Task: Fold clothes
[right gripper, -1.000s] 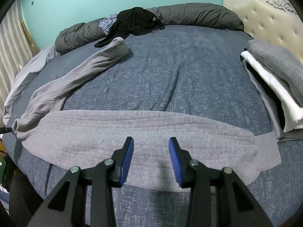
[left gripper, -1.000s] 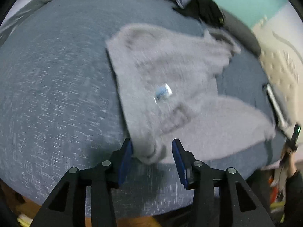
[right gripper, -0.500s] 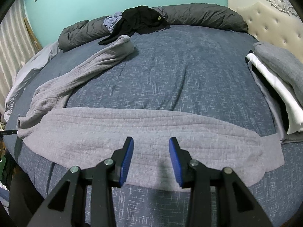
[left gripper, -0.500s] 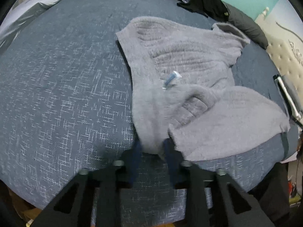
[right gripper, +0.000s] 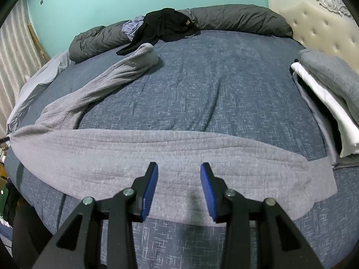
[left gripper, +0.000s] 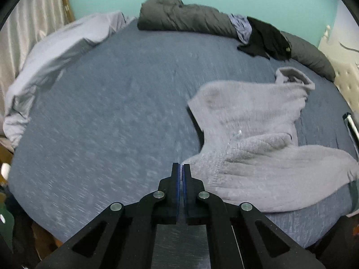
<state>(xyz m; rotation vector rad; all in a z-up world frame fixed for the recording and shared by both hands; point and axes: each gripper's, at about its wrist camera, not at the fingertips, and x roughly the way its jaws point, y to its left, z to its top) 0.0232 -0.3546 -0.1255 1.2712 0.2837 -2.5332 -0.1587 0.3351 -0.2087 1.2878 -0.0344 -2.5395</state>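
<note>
The left gripper [left gripper: 181, 168] pinches a corner of the grey sweater [left gripper: 258, 139] lying on the blue bed [left gripper: 112, 123], apparently to fold it, while the right gripper [right gripper: 179, 174] hovers spread above the hem.

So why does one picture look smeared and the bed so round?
Left wrist view: motion blur streaks the blue bedspread and softens the grey sweater; only the tool looks sharp. Right wrist view: crisp, with the tool's soft shadow on the sweater. Both: the fisheye lens bulges the bed.
</note>
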